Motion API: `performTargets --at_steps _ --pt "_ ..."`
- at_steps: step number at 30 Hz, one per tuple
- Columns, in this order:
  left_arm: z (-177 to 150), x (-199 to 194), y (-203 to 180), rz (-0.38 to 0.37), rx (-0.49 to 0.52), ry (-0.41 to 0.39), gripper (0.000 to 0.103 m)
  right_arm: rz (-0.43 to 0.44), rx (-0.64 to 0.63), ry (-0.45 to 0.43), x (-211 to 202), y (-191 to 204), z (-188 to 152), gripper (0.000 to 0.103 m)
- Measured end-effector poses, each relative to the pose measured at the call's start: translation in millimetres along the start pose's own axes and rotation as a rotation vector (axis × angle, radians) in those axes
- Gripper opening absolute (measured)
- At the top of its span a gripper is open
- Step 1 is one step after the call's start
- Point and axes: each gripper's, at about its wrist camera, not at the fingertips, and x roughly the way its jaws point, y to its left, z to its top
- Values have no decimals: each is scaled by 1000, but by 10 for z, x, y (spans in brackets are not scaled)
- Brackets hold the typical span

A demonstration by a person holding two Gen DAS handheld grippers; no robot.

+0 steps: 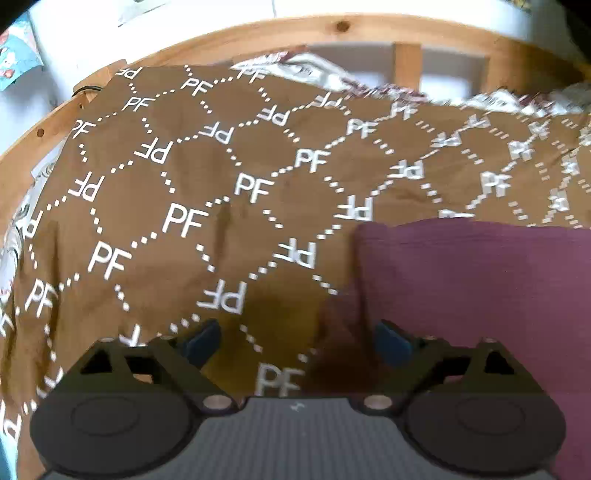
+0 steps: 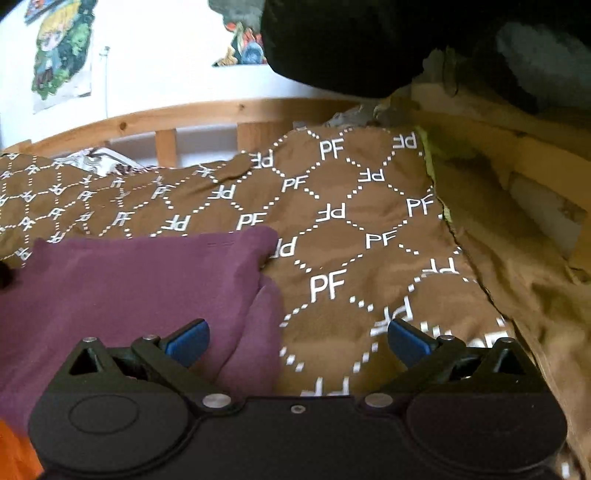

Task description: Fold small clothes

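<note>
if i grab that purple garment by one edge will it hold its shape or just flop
The purple garment will probably flop: it lies in soft rounded folds on the brown PF-printed blanket, with no stiff edges. It looks like thin knit, so likely light, and a one-corner lift would likely undo its folds. Pushed, it may bunch rather than slide, since cloth lies on cloth.

Left gripper (image 1: 297, 341) hovering with jaws wide apart over a patterned bedspread, beside a purple garment.

The brown bedspread (image 1: 207, 192), printed with white "PF" letters and dotted diamonds, fills most of the view. The purple garment (image 1: 480, 288) lies flat on it at the near right, its left edge just inside the right blue fingertip (image 1: 393, 341); nothing is gripped between the fingertips. A curved wooden bed rail (image 1: 332, 33) runs along the far side, with white patterned fabric (image 1: 314, 70) showing at the bedspread's far edge.
</note>
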Motion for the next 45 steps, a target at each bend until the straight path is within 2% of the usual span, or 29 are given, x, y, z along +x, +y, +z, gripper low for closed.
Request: performTargets --at_steps 4,8,13,19,24,28,31,39,45 --pt "-122 -249 -83 -68 -7 -12 100 4 -54 -29 -235 158 -183 102" --pt "-283 -468 -199 -76 8 -24 102 16 -68 -47 -423 251 -360 102" --pt "-479 -644 -279 -80 -6 -34 103 -1 -42 -9 -474 238 -454 102" --pt "-621 -678 -258 -121 -92 24 103 -24 -19 33 -451 199 -475 102" --pt "-733 -674 -239 -82 -118 35 103 -24 -37 40 -458 212 -492 102" --pt "-850 -675 -200 -17 -117 17 103 -25 -20 46 -452 208 -506 102" --pt "-915 -615 -176 31 -111 37 103 -26 -19 46 -452 206 -510 102" --pt "-1137 -489 16 28 -215 71 103 -24 -17 47 -441 202 -529 102" --pt "-1260 -523 62 15 -213 46 103 -30 -23 52 -417 227 -547 102"
